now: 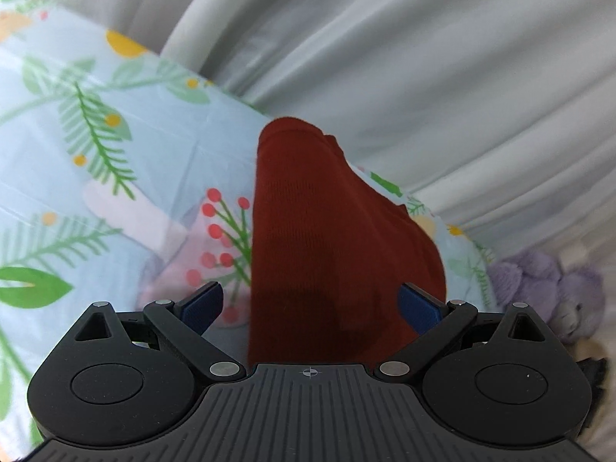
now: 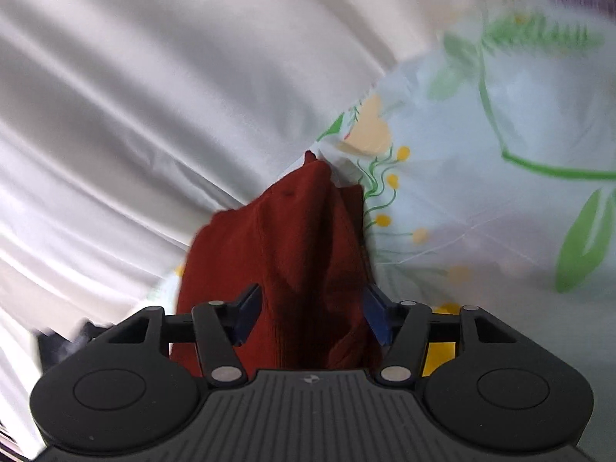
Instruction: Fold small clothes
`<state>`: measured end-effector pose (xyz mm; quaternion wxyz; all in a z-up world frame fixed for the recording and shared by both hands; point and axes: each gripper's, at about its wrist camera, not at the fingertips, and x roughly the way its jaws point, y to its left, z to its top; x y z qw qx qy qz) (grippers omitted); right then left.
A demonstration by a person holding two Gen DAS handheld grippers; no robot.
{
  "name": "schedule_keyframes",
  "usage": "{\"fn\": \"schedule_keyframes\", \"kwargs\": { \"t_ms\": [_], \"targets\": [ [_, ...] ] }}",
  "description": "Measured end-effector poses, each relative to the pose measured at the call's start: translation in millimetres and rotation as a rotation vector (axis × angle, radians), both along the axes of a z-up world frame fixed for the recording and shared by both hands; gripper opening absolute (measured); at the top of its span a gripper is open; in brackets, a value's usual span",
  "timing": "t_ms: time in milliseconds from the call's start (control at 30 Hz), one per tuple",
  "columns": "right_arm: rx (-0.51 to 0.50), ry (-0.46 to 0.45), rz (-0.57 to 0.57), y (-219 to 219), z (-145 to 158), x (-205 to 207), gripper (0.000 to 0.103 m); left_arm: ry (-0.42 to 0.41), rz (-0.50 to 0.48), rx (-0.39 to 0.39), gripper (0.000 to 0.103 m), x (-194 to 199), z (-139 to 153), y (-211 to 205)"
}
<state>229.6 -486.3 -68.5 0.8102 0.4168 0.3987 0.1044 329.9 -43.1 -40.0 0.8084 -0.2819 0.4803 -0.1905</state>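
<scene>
Dark red knit garment [image 1: 331, 238] lies on the floral cloth [image 1: 115, 177], near the cloth's far edge. In the left wrist view it runs from 6 o'clock up toward 12, narrowing to a rounded end. In the right wrist view the garment [image 2: 285, 261] is bunched into ridges, peaking at 12 o'clock.

Left gripper [image 1: 311, 306]: jaws spread wide, both blue pads clear; the fabric passes between them, touching neither that can be seen. Right gripper [image 2: 311, 313]: jaws also apart, less so, fabric filling the gap between its 2 fingers; whether the pads press it, cannot tell.

White pleated curtain [image 1: 423, 57] hangs behind the cloth from 12 to 3 o'clock. Purple plush toy [image 1: 546, 288] sits at 3 o'clock in the left view, just off the cloth's edge.
</scene>
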Motion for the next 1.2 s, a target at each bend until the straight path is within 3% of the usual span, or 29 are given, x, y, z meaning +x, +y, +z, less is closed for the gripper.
{"fn": "schedule_keyframes", "kwargs": {
  "t_ms": [300,467,600,767,833,967,1100,1200],
  "targets": [
    [0.136,0.070,0.049,-9.9,-27.3,45.5,0.060,0.077,-0.003,-0.176,0.097,28.9,-24.9,3.5],
    [0.133,0.064,0.103,1.0,-26.0,64.7,0.061,0.105,-0.026,-0.171,0.090,37.7,-34.9,0.3],
    [0.148,0.061,0.144,10.8,-29.4,74.0,0.050,0.091,-0.039,-0.159,0.087,39.7,-34.5,-2.7],
    [0.108,0.034,0.168,27.4,-29.2,80.6,0.038,0.080,-0.058,-0.115,0.069,39.0,-33.5,-4.3],
    [0.090,0.024,0.164,31.0,-25.8,80.1,0.033,0.076,-0.067,-0.097,0.066,40.4,-32.0,-5.9],
    [0.049,-0.003,0.173,37.3,-18.5,79.5,0.032,0.059,-0.071,-0.089,0.058,37.8,-29.5,-5.2],
    [0.049,0.011,0.165,39.1,-19.3,81.8,0.032,0.051,-0.063,-0.084,0.057,35.4,-27.5,-5.9],
    [0.066,0.025,0.157,35.3,-22.8,80.7,0.034,0.070,-0.044,-0.081,0.063,37.6,-31.6,-6.1]
  ]
}}
